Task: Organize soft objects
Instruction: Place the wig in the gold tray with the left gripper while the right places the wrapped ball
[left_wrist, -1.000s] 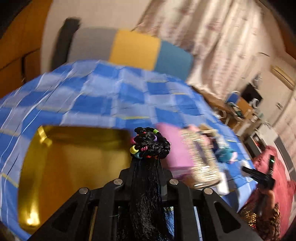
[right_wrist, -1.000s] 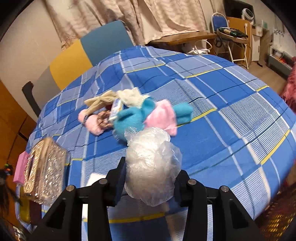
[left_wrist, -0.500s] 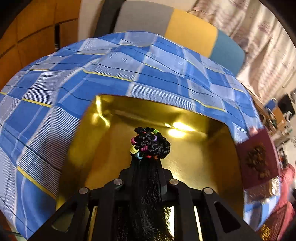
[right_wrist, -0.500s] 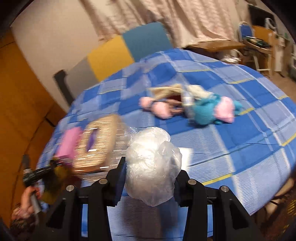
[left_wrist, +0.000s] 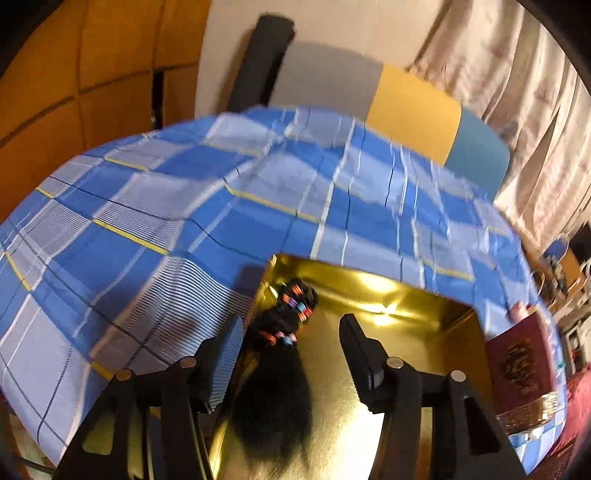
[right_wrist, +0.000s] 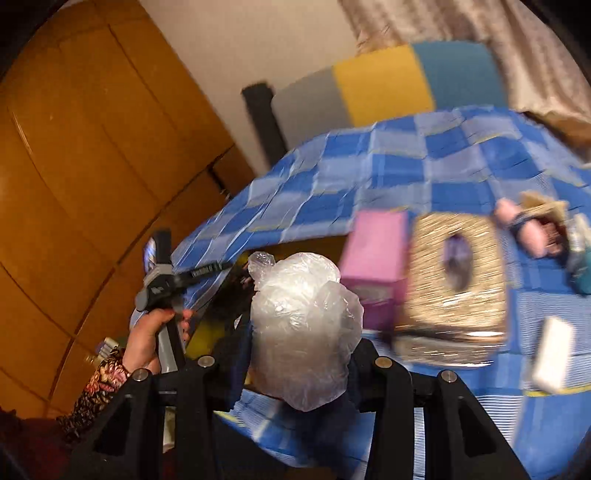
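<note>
**A:** So where's the black bundle of hair ties with the coloured beads (left_wrist: 286, 325) right now?

**B:** It's lying in the shiny gold rectangular tray (left_wrist: 417, 354), up against the tray's left wall near the far corner. The left gripper (left_wrist: 291, 343) has its jaws spread wide, one on each side of the bundle, and neither looks like it's touching it. So I'd say that one's dropped off.

**A:** And the other hand?

**B:** The right gripper (right_wrist: 301, 354) has its jaws clamped on a crumpled clear plastic bag (right_wrist: 303, 325), held up in the air in front of the camera. From the right wrist view you can see the person's left hand (right_wrist: 147, 332) on the other tool, low at the near-left edge of the blue checked tablecloth (left_wrist: 147, 221) on the table.

**A:** What else is about?

**B:** A pink box (right_wrist: 376, 243) beside a glittery gold tissue box (right_wrist: 458, 273), then a blurry pile of plush toys (right_wrist: 532, 232) further right. Pretty smeared, hard to say more.

**A:** Next step?

**B:** My guess: the left gripper backs out of the tray without dragging the bundle along, then the bag comes over the tray and gets let go. It's light and springy, so it'll want a low release or it may puff out over the rim.
</note>
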